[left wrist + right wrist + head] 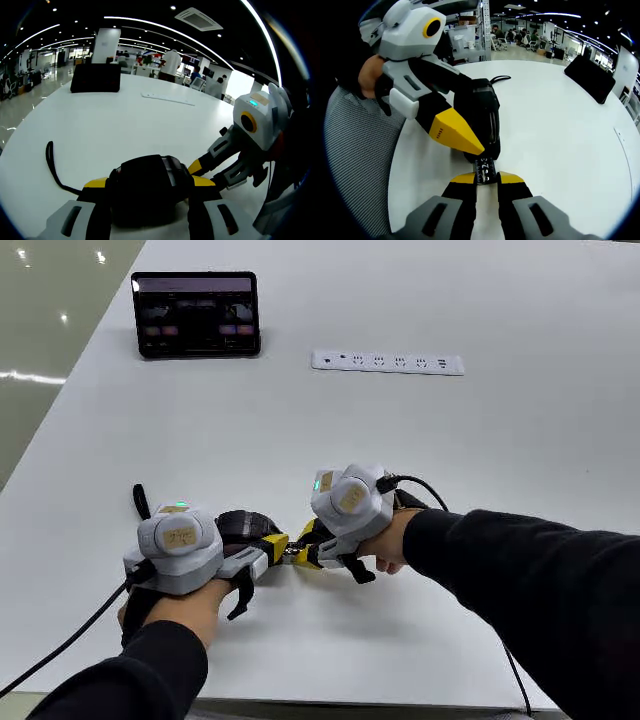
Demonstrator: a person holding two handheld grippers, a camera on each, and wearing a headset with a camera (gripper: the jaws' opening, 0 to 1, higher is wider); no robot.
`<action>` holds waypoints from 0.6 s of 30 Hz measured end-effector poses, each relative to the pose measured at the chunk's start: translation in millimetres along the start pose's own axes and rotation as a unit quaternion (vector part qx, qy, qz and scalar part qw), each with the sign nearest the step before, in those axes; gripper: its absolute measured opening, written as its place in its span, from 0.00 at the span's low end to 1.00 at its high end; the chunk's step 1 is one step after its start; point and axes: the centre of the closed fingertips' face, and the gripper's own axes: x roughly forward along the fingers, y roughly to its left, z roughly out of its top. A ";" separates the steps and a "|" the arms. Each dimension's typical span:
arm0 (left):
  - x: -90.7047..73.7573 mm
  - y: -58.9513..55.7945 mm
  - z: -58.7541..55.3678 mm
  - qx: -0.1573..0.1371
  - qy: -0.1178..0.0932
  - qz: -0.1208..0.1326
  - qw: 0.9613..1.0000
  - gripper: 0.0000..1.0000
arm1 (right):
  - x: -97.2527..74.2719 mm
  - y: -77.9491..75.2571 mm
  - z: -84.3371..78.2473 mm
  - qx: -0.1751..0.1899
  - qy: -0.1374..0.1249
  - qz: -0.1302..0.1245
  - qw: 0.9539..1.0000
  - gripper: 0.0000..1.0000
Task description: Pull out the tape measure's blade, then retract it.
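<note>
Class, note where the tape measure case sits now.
The case lies near the table's front edge in the head view, clamped in the left tool, blade pinched by the right tool.

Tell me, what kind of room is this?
Probably a big open-plan office or lab: long ceiling light strips, people far behind, and a wide white table carrying a tablet and power strip.

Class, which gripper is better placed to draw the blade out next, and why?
Likely right: the right gripper is shut on the blade tip, while the left gripper clamps the tape measure case.
</note>
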 end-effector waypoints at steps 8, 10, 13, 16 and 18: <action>0.7 0.6 0.3 0.000 0.000 -0.001 1.000 0.57 | 1.6 0.6 3.8 -0.006 -0.003 0.003 1.000 0.11; 0.8 0.8 0.4 0.000 0.000 -0.001 1.000 0.57 | 2.2 0.1 5.0 -0.006 -0.002 0.003 1.000 0.11; 1.0 1.1 0.7 0.001 0.000 -0.001 1.000 0.57 | 0.8 0.5 3.7 -0.005 -0.002 0.002 1.000 0.12; 0.9 1.2 0.8 0.001 0.000 -0.001 1.000 0.57 | -2.6 -0.1 -1.0 -0.010 0.008 -0.002 1.000 0.12; 0.8 1.4 0.9 0.001 0.000 0.000 1.000 0.57 | -3.2 0.7 -2.7 -0.027 0.008 -0.004 1.000 0.12</action>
